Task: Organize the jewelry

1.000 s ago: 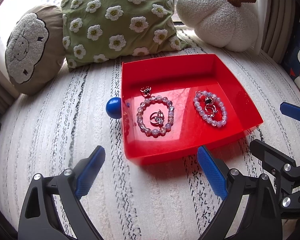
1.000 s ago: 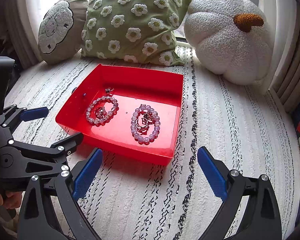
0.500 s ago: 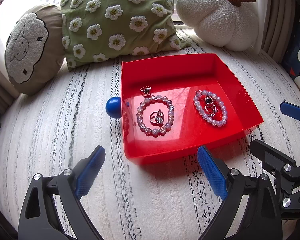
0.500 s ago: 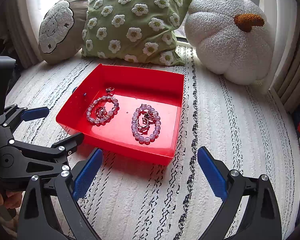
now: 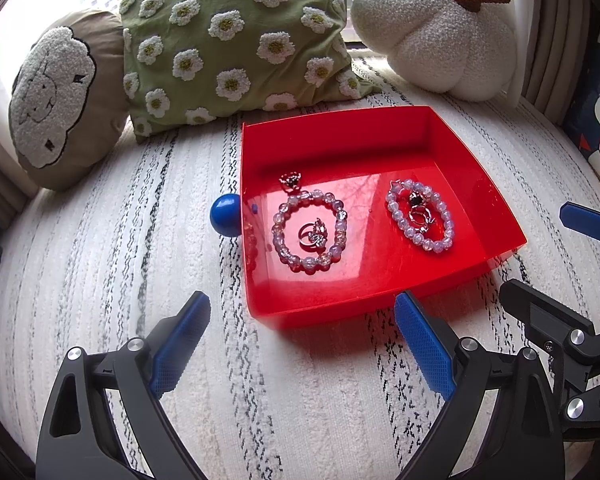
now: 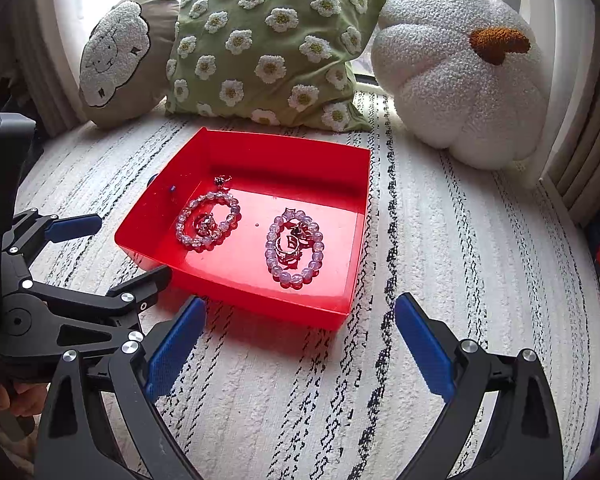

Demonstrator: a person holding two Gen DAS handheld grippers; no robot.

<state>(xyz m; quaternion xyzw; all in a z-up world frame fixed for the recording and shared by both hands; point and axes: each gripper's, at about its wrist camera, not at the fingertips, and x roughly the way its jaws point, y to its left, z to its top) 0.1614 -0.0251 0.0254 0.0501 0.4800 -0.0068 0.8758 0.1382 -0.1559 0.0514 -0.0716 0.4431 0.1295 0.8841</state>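
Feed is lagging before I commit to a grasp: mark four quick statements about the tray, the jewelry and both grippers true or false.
1. Both bead bracelets lie inside the red tray. True.
2. The left gripper is shut on a bracelet. False: open, empty, short of the tray.
3. A blue ball sits outside the tray's left wall. True.
4. The right gripper holds a ring. False: open and empty; rings lie inside the left bracelet and the right bracelet.

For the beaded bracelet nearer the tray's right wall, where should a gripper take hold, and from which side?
Judging by its pose, take the right bracelet from above, pinching across the bead strand at its near end. It lies flat on the red tray floor, rings fill its middle, and the walls block a sideways approach.
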